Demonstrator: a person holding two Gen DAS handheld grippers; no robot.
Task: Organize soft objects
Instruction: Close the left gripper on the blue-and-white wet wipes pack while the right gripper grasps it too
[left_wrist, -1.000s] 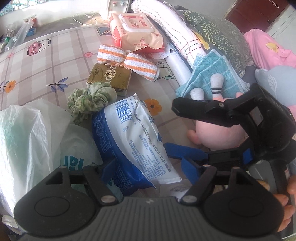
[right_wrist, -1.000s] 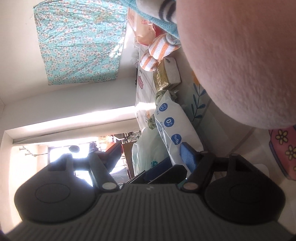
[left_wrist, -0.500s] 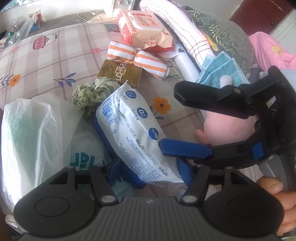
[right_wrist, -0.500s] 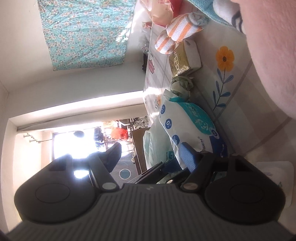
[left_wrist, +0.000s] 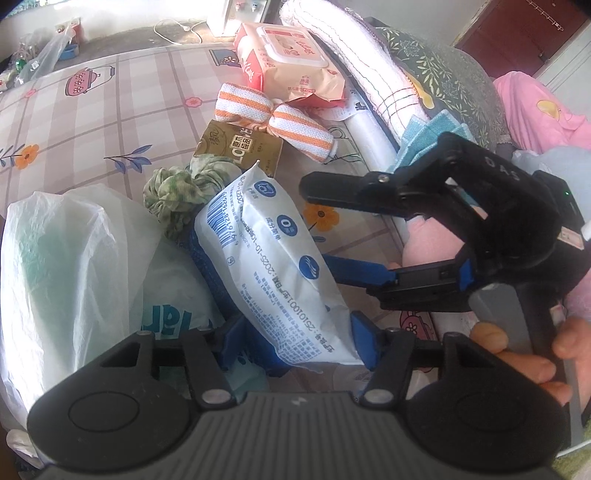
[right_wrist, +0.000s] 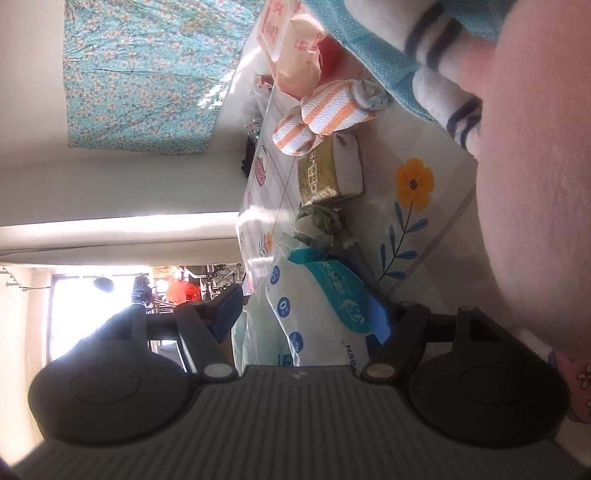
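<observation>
A white-and-blue tissue pack (left_wrist: 273, 266) stands tilted between the blue fingers (left_wrist: 364, 341) of my left gripper (left_wrist: 299, 339). The jaws are closing, and both pads press its lower end. My right gripper (left_wrist: 317, 221) reaches in from the right, held by a hand (left_wrist: 535, 362). It is open, with nothing pressed between its fingers. Seen from the right wrist, the right gripper (right_wrist: 301, 306) points at the same pack (right_wrist: 317, 302). A pink plush toy (left_wrist: 436, 251) lies behind it and fills that view's right side (right_wrist: 535, 184).
On the flowered tablecloth (left_wrist: 110, 118) lie a green cloth bundle (left_wrist: 181, 188), a gold tissue pack (left_wrist: 240, 151), an orange-striped cloth roll (left_wrist: 273, 118) and a pink wipes pack (left_wrist: 291, 62). A white plastic bag (left_wrist: 74, 266) sits left. Blue towels (left_wrist: 424, 133) and bedding lie right.
The left jaws have closed in on the tissue pack, which now stands more upright. The right gripper has swung away from the plush toward the pack.
</observation>
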